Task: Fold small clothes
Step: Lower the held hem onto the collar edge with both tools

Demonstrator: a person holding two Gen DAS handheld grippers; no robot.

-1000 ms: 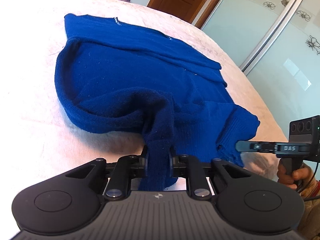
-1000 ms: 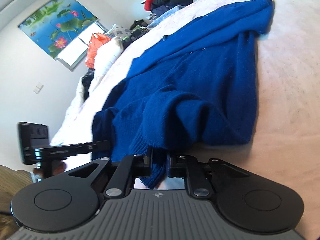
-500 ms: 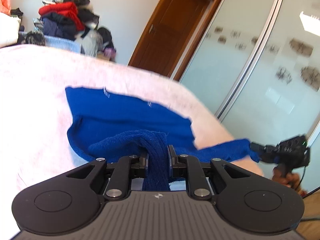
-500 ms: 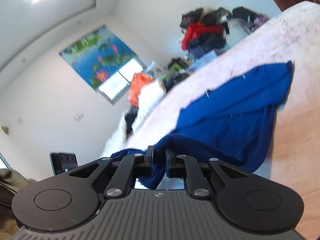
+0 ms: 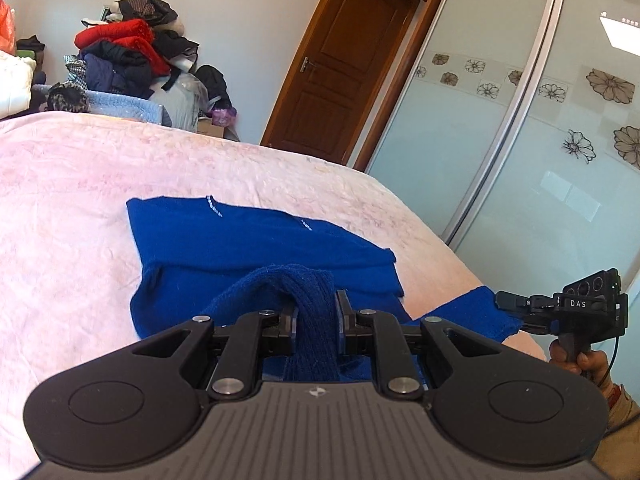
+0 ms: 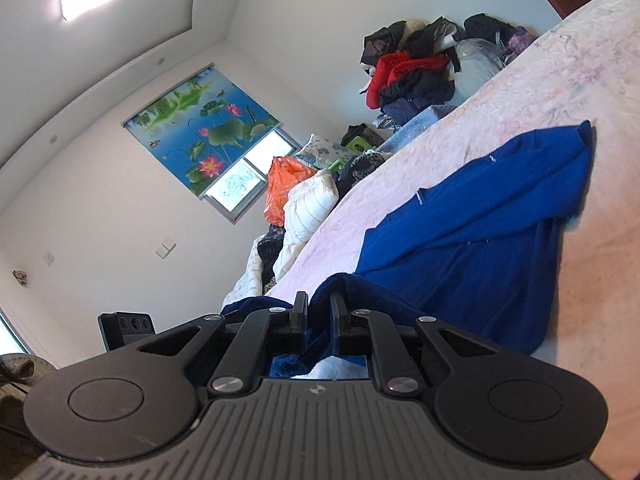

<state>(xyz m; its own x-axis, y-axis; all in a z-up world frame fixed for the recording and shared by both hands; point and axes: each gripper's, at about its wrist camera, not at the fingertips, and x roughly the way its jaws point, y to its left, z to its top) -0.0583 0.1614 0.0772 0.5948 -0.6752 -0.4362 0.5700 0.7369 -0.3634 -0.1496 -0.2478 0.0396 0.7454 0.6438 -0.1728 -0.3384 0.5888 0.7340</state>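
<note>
Jaws of the left gripper (image 5: pixel 316 312) are standing close together, clamping a bunched fold of the deep blue knitted sweater (image 5: pixel 256 248), whose ribbed knit is passing between the two black pads and hanging down behind them. Ahead of this gripper, the rest of the sweater is lying flat on the pale pink fleece bedspread (image 5: pixel 80 200), with its far edge straight and two small pale stitched marks showing along it. Off to the right of the left gripper, the right gripper (image 5: pixel 505 302) is pinching another corner of the same sweater, and a hand (image 5: pixel 576 360) is wrapping around its black handle. In the right wrist view, the right gripper (image 6: pixel 319 308) is likewise nearly closed on a dark blue fold, with the knit draping over the pads and spreading away ahead and to the right across the bedspread (image 6: pixel 560 80). To the left of that gripper, part of the left gripper's black body (image 6: pixel 126 328) is showing. Beyond the bed, ahead of the left gripper, a heap of red, black and dark blue clothes (image 5: pixel 132 52) is sitting against the white wall, beside a brown wooden door (image 5: pixel 340 64). Frosted sliding wardrobe panels with flower patterns (image 5: pixel 540 120) are standing to the right. A roller blind printed with pink lotus flowers (image 6: pixel 200 128) is hanging over a window on the far wall.
</note>
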